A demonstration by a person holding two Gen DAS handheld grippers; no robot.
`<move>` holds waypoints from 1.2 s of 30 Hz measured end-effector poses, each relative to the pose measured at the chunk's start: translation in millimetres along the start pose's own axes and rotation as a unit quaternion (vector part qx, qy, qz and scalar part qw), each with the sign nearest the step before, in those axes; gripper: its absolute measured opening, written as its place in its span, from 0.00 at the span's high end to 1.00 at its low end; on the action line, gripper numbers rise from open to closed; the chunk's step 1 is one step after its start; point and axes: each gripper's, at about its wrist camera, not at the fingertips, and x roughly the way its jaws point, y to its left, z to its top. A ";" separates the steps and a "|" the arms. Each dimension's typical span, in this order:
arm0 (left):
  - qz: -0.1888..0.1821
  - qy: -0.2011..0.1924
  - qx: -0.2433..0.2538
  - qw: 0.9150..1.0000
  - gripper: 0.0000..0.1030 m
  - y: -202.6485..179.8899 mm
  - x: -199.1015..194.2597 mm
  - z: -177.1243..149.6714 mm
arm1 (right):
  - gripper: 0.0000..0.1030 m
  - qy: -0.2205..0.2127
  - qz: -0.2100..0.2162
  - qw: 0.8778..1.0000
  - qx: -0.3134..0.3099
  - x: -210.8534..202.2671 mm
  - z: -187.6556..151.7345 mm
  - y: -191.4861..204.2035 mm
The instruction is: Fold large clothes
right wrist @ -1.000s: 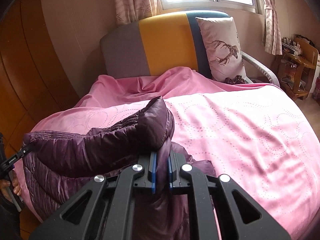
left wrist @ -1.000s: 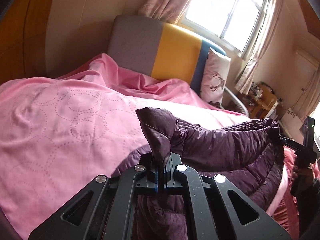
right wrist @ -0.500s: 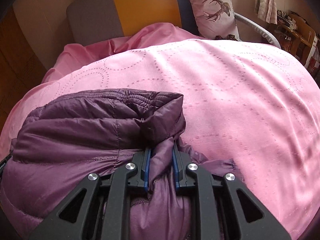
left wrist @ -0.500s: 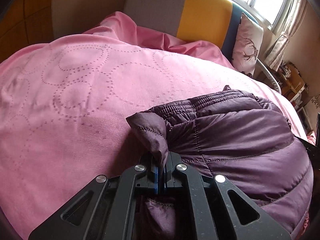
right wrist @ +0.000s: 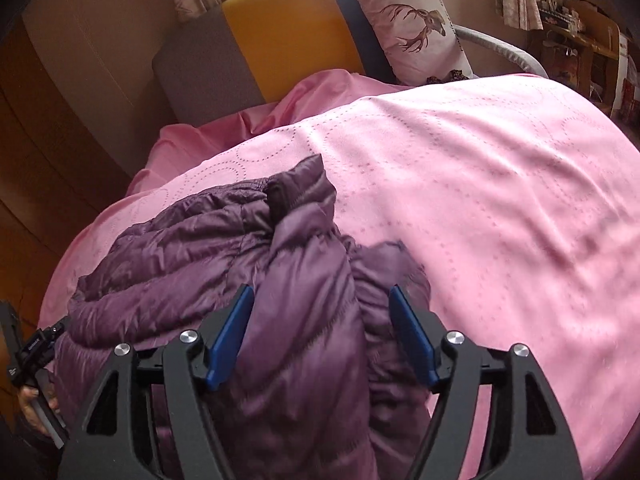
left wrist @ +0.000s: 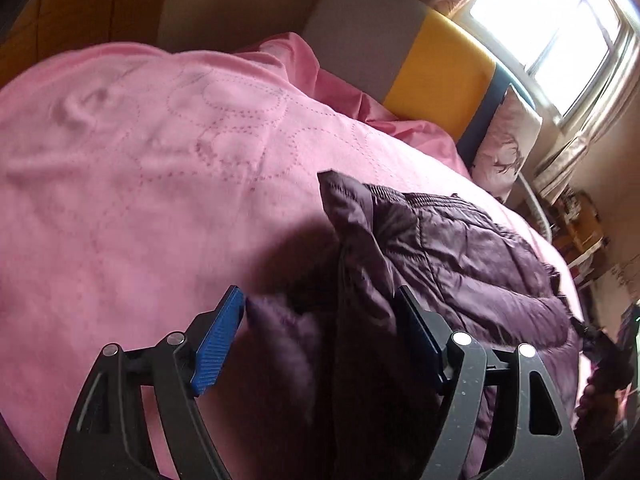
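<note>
A dark purple quilted puffer jacket [left wrist: 460,264] lies folded over itself on a pink bedspread [left wrist: 140,168]. My left gripper [left wrist: 320,304] is open, its blue pads wide apart on either side of the jacket's left corner, which lies loose between them. In the right wrist view the jacket [right wrist: 192,248] fills the lower left. My right gripper [right wrist: 320,300] is open too, its pads apart around the jacket's right corner without pinching it. The other hand-held gripper [right wrist: 32,352] shows at the far left edge.
The pink bedspread [right wrist: 480,184] stretches wide around the jacket. A grey, yellow and blue headboard [right wrist: 288,36] stands at the back with a deer-print pillow [right wrist: 412,28]. Wooden wall panels [right wrist: 60,160] are on the left, a cluttered shelf [right wrist: 576,36] on the right.
Both grippers carried the jacket's corners forward and down onto the bed, laying it folded. Both jaws then opened and let go of the fabric.
</note>
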 end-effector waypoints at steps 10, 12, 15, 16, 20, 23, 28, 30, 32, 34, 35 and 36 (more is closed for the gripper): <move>-0.126 0.047 -0.048 0.990 0.34 12.8 -27.7 -88.7 | 0.56 0.023 0.053 0.997 0.049 -36.8 -91.3 -17.7; -0.143 0.053 -0.047 0.987 0.47 8.8 -29.3 -93.4 | 0.68 0.021 0.054 0.997 0.047 -45.7 -96.5 -13.6; -0.146 0.057 -0.027 0.987 0.57 6.0 -33.7 -96.9 | 0.80 0.030 0.052 0.998 0.019 -63.3 -107.4 -6.8; -0.149 0.061 -0.020 0.987 0.59 5.8 -37.8 -100.3 | 0.82 0.036 0.052 0.998 0.008 -70.0 -113.8 -4.9; -0.151 0.074 0.005 0.986 0.60 2.6 -53.7 -111.6 | 0.86 0.064 0.047 0.997 -0.020 -97.6 -143.0 -8.8; -0.136 0.084 0.032 0.987 0.60 -3.6 -68.3 -122.7 | 0.86 0.077 0.033 0.996 -0.020 -111.6 -158.9 -14.0; -0.055 0.003 0.065 0.996 0.36 -16.1 -108.3 -110.1 | 0.56 0.026 0.027 0.999 -0.009 -142.2 -144.5 -12.5; -0.070 -0.025 0.061 0.995 0.36 -28.5 -116.8 -99.5 | 0.55 -0.002 0.028 1.000 -0.011 -146.8 -131.1 -8.1; -0.089 -0.043 0.068 0.993 0.36 -46.9 -119.2 -94.1 | 0.55 -0.017 0.024 0.999 -0.014 -140.8 -116.6 -1.3; -0.107 -0.055 0.094 0.988 0.36 -66.8 -119.1 -91.5 | 0.55 -0.025 0.018 0.999 -0.013 -131.5 -105.0 3.9; -0.112 -0.054 0.107 0.986 0.36 -76.5 -115.6 -91.1 | 0.54 -0.027 0.015 0.999 -0.010 -123.0 -98.1 5.7; -0.116 -0.051 0.119 0.985 0.36 -87.8 -111.2 -91.8 | 0.53 -0.025 0.016 1.000 -0.003 -114.8 -94.7 5.4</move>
